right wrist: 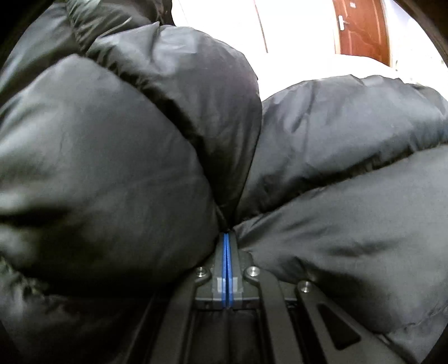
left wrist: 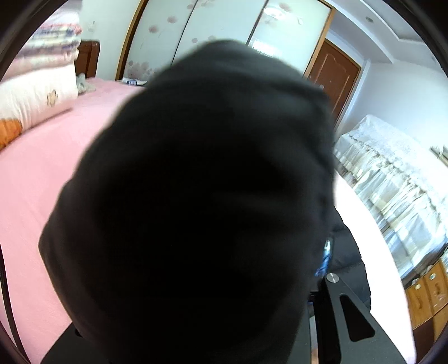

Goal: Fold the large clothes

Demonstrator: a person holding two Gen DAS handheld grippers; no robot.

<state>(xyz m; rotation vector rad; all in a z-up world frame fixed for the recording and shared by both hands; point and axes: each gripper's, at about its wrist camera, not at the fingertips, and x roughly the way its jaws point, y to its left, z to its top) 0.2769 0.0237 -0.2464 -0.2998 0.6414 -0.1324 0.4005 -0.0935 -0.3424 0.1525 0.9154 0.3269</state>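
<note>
**Both grippers buried in black puffer jacket**

Right gripper [right wrist: 226, 238]: blue pads [right wrist: 226, 268] pressed together, jaws closed on the puffer jacket [right wrist: 117, 156]. Quilted panels bulge out directly ahead of the tips, one lobe left of the gripper, another [right wrist: 350, 173] right of it, the seam between them running straight into the pinch. Jacket fills nearly the whole right wrist view. Beyond it, upper right: brown door [right wrist: 361, 28].

Left gripper [left wrist: 326, 252]: dark fabric [left wrist: 196, 196] draped right over the fingers, blocking the centre of the view. Only a sliver of blue pad [left wrist: 327, 253] and one black finger arm show at lower right; can't tell jaw opening. Below and left of the gripper: pink bed [left wrist: 42, 173]. Further out: folded quilts [left wrist: 36, 92] far left, wardrobe doors [left wrist: 218, 25] ahead, covered furniture [left wrist: 392, 179] to the right.
</note>
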